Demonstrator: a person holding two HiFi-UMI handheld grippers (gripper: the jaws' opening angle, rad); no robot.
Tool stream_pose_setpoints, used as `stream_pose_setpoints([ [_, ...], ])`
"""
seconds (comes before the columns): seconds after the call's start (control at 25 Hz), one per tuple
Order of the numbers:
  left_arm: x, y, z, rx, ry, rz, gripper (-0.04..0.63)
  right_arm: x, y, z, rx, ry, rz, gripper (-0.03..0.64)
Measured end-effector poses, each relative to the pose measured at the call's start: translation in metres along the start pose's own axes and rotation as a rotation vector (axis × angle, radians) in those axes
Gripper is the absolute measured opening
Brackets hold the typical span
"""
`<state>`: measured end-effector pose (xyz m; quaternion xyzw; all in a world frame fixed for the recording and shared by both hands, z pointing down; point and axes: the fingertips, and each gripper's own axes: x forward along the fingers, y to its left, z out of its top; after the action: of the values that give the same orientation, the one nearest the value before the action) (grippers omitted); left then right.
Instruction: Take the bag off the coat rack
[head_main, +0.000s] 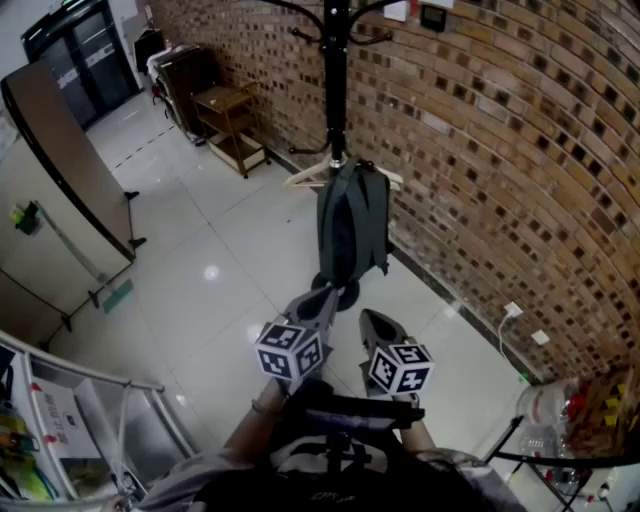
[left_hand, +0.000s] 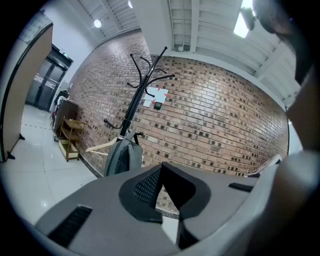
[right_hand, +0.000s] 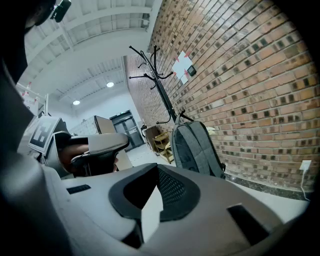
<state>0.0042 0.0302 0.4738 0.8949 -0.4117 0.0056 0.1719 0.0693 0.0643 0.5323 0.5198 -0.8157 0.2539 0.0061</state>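
Your left gripper (head_main: 318, 302) aims forward with its jaws pressed together on nothing, since it is well apart from anything to grasp. Ahead, the bag (head_main: 352, 225) hangs from a low hook of the coat rack (head_main: 335, 90), tight against the pole, so it probably needs lifting clear first. Your right gripper (head_main: 380, 328) is likewise closed and empty, just beside the left.

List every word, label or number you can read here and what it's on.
No text is readable.
Papers on the brick wall: too small to read.
Marker cubes: black-and-white squares only, no letters.
Packages at the head view's lower left: print blurred.
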Motion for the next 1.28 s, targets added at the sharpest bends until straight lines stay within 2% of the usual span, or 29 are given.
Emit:
stream_pose_setpoints([
  [0.24, 0.039, 0.028, 0.013, -0.01, 0.008, -0.008, 0.008, 0.038, -0.02, 0.018, 0.001, 0.002, 0.003, 0.005],
  [0.44, 0.075, 0.066, 0.034, -0.034, 0.012, -0.039, 0.008, 0.08, -0.033, 0.039, 0.009, -0.009, -0.028, 0.005],
  [0.72, 0.136, 0.117, 0.067, -0.03, 0.031, -0.108, 0.008, 0.142, -0.055, 0.081, 0.036, -0.045, -0.086, 0.005],
  [0.76, 0.144, 0.124, 0.071, -0.037, 0.037, -0.122, 0.026, 0.151, -0.058, 0.086, 0.036, -0.05, -0.096, 0.005],
  [0.8, 0.153, 0.129, 0.075, -0.045, 0.044, -0.14, 0.077, 0.158, -0.061, 0.091, 0.036, -0.055, -0.107, 0.005],
  [0.96, 0.181, 0.148, 0.086, -0.067, 0.062, -0.199, 0.08, 0.186, -0.075, 0.109, 0.027, -0.075, -0.139, 0.005],
  [1.16, 0.205, 0.162, 0.088, -0.071, 0.085, -0.215, 0.08, 0.214, -0.086, 0.137, -0.004, -0.1, -0.151, 0.007],
  [1.28, 0.212, 0.169, 0.088, -0.072, 0.095, -0.211, 0.08, 0.231, -0.089, 0.153, -0.03, -0.098, -0.135, 0.039],
])
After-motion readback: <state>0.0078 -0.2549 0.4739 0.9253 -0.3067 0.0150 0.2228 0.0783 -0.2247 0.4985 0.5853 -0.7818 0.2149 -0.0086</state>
